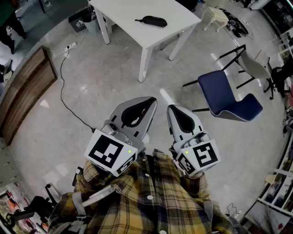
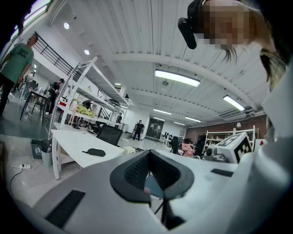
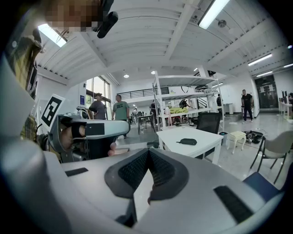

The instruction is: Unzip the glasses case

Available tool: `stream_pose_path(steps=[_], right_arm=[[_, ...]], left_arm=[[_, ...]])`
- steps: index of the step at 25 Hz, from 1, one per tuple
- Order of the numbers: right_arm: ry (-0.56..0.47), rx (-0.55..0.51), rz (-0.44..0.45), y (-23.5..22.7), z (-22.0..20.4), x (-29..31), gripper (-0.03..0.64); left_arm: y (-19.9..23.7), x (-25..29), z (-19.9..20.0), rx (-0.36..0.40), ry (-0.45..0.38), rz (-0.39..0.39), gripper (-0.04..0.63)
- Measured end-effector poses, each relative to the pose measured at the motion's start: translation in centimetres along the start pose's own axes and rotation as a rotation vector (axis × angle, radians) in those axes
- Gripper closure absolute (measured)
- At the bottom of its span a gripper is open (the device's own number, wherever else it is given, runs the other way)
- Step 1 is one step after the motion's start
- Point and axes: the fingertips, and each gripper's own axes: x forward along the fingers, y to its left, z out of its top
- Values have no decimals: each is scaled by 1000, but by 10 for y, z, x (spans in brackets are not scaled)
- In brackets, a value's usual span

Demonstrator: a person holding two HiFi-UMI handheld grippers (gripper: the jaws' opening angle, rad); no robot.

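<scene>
The black glasses case (image 1: 151, 21) lies zipped on a white table (image 1: 137, 13) across the room, far from both grippers. The left gripper view shows the case (image 2: 96, 152) small on the table's (image 2: 68, 139) near side, and in the right gripper view the case (image 3: 187, 141) is on the table (image 3: 201, 137) too. I hold my left gripper (image 1: 150, 102) and right gripper (image 1: 171, 109) side by side close to my chest, over the floor. Both point toward the table. Their jaws meet at the tips with nothing between them.
A blue chair (image 1: 228, 97) and a grey chair (image 1: 254, 66) stand to the right between me and the table. A wooden counter (image 1: 24, 93) runs along the left, with a black cable (image 1: 64, 93) on the floor. A white stool (image 1: 216, 16) and metal shelving (image 3: 183, 98) lie beyond; people stand far off.
</scene>
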Motion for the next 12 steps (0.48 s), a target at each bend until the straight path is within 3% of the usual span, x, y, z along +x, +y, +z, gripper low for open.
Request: stream_pose_path(steps=[12], right_arm=[[-22, -20, 11, 4, 4, -4, 618]], left_arm=[[-5, -9, -8, 6, -6, 26, 588]])
